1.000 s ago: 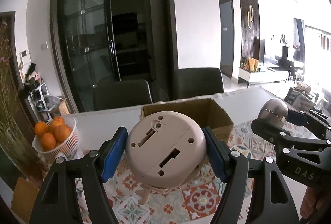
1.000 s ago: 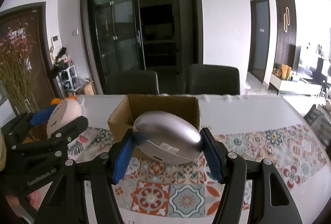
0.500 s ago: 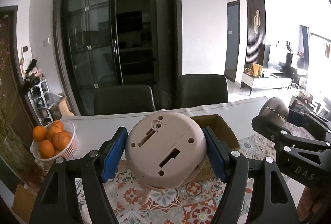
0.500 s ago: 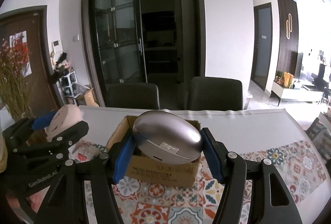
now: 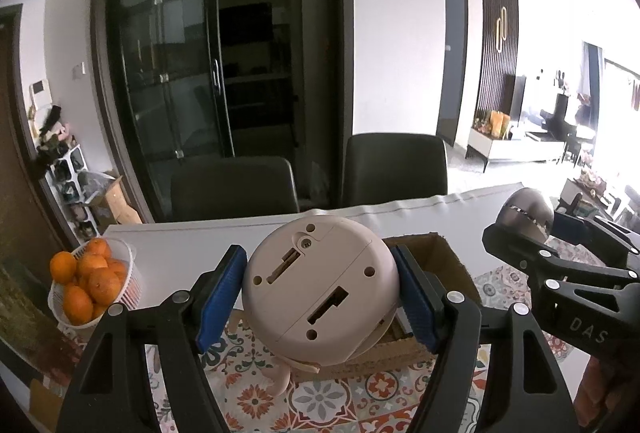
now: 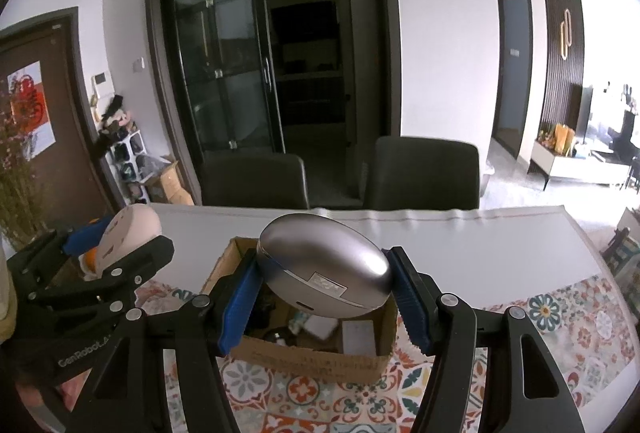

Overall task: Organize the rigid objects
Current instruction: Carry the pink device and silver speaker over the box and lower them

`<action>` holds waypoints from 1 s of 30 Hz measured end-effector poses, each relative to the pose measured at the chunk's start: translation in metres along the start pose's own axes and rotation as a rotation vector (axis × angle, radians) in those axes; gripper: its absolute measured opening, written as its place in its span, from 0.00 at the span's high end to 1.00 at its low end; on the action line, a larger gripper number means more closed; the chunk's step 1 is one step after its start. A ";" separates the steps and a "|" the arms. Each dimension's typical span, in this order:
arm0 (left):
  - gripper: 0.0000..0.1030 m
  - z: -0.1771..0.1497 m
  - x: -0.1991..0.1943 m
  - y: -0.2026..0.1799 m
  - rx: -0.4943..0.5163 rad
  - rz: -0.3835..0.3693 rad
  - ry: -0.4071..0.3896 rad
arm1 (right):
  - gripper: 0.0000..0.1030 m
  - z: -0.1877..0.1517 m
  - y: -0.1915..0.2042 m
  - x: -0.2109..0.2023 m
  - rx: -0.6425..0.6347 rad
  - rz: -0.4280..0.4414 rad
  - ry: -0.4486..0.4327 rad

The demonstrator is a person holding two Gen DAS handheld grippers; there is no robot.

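Above the cardboard box (image 6: pixel 308 337), which already holds a few items, I carry the silver oval case (image 6: pixel 324 269) clamped in my right gripper (image 6: pixel 326 297). Left of the box, my left gripper (image 5: pixel 320 297) clamps the pink round device (image 5: pixel 320 285). Both await placing, both grippers level and facing forward.

Pink round toy (image 5: pixel 320 287) — flat base with slots and screw holes facing the camera — is hanging clamped above the open cardboard box (image 6: pixel 312 351). Silver egg-shaped case (image 6: pixel 324 265), tilted, is hovering over the box, which is sitting on the patterned mat holding small items.
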State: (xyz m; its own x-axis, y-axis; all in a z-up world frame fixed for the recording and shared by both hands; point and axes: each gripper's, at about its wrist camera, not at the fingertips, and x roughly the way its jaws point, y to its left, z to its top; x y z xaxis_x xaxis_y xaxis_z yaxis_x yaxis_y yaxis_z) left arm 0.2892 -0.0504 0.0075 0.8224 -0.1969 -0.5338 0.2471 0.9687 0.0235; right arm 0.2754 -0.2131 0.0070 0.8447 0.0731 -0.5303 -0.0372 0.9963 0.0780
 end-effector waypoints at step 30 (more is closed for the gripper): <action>0.29 0.006 0.135 0.005 -0.011 -0.045 0.359 | 0.38 0.012 -0.027 0.140 0.036 0.018 0.403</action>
State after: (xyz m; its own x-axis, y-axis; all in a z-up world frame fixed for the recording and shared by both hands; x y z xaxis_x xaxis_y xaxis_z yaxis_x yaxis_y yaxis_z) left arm 0.4044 -0.0728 -0.0598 0.5782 -0.1755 -0.7968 0.2714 0.9623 -0.0150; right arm 0.4007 -0.2302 -0.0595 0.5664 0.1096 -0.8168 -0.0255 0.9930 0.1156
